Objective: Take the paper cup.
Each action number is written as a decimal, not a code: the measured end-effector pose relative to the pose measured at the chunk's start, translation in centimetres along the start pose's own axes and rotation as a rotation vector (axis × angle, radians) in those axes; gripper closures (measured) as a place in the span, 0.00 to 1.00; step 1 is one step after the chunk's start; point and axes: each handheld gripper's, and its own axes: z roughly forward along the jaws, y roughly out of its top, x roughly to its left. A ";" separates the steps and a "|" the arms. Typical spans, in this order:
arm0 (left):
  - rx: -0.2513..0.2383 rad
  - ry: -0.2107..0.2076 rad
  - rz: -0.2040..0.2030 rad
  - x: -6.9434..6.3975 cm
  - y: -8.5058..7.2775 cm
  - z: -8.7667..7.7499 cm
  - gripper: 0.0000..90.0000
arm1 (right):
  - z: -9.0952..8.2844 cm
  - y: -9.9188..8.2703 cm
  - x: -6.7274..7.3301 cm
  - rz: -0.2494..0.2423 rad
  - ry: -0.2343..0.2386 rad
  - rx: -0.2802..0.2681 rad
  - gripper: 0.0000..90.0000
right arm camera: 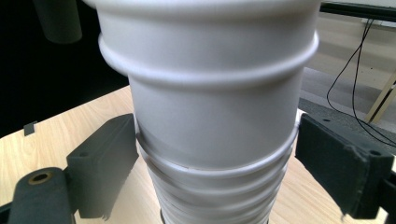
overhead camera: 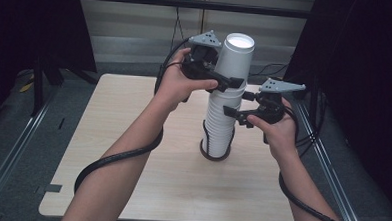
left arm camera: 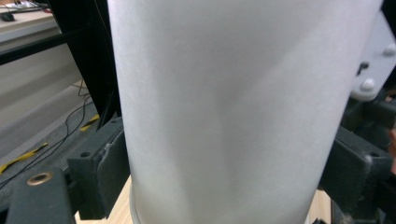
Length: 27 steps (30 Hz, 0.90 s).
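A tall stack of white paper cups (overhead camera: 219, 124) stands rim-down near the middle of the wooden table (overhead camera: 132, 153). The top cup (overhead camera: 234, 59) sits raised above the others. My left gripper (overhead camera: 230, 76) reaches in from the left and is shut on the top cup (left arm camera: 233, 102), a black pad pressed against each side of its wall. Lower down on the right, my right gripper (overhead camera: 240, 105) is shut on the stack (right arm camera: 215, 121), its pads against the rolled rims just under the upper cups.
A dark ring (overhead camera: 214, 154) lies around the foot of the stack. Both gripper cables trail back along the forearms over the table. Dark screens stand at both sides, and a striped wall with hanging wires (overhead camera: 177, 24) is behind the far edge.
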 end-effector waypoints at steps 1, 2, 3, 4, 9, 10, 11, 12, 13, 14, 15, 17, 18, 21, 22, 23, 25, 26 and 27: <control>-0.007 -0.001 -0.010 0.0 0.1 -0.1 0.15 | 0.0 0.0 0.0 -0.001 0.001 0.000 0.14; -0.010 -0.001 -0.010 0.0 0.1 -0.1 0.15 | 0.0 0.0 0.0 -0.001 0.000 0.000 0.14; -0.006 0.002 -0.006 0.0 0.2 -0.2 0.15 | 0.0 0.0 0.0 -0.001 0.000 0.001 0.14; -0.008 0.003 -0.010 0.0 0.1 -0.2 0.15 | 0.0 0.0 0.1 -0.002 0.001 0.000 0.14; -0.022 -0.003 -0.022 0.0 -0.3 0.0 0.15 | -0.1 0.0 0.2 -0.005 -0.002 -0.002 0.14; -0.016 -0.003 -0.024 0.1 -0.6 0.1 0.15 | -0.1 0.1 0.2 -0.003 -0.001 -0.006 0.14; -0.022 -0.005 -0.032 0.0 -0.7 0.2 0.15 | -0.2 0.1 0.2 -0.001 0.002 -0.013 0.14; -0.022 -0.005 -0.032 0.0 -0.7 0.2 0.15 | -0.2 0.1 0.2 -0.001 0.002 -0.013 0.14; -0.018 -0.006 -0.025 0.1 -0.8 0.3 0.15 | -0.3 0.2 0.2 -0.001 0.003 -0.016 0.15; -0.014 -0.004 -0.020 0.0 -0.8 0.4 0.14 | -0.5 0.4 0.2 0.000 0.008 -0.029 0.14; -0.014 -0.004 -0.020 0.0 -0.8 0.4 0.15 | -0.5 0.4 0.2 0.000 0.008 -0.029 0.14; 0.000 0.005 -0.007 -0.2 -1.0 0.6 0.14 | -0.7 0.9 0.4 -0.007 0.009 -0.039 0.14; 0.000 0.005 -0.005 -0.2 -1.1 0.7 0.14 | -0.8 1.0 0.5 -0.010 0.003 -0.041 0.14; -0.005 0.002 -0.011 -0.2 -1.3 0.8 0.14 | -0.8 1.2 0.6 -0.013 -0.003 -0.036 0.14; -0.007 0.002 -0.014 -0.2 -1.5 0.9 0.14 | -0.8 1.2 0.5 -0.009 -0.005 -0.032 0.14; -0.007 0.002 -0.014 -0.2 -1.5 0.9 0.14 | -0.8 1.2 0.5 -0.009 -0.005 -0.032 0.14; -0.002 0.000 -0.012 -0.2 -1.5 1.0 0.14 | -0.6 1.1 0.4 0.010 0.004 -0.038 0.13; 0.005 -0.001 -0.004 -0.1 -1.6 1.0 0.14 | -0.6 1.1 0.4 0.020 0.008 -0.036 0.13; 0.002 -0.001 -0.006 -0.1 -1.6 1.0 0.14 | -0.5 1.1 0.4 0.021 0.005 -0.030 0.13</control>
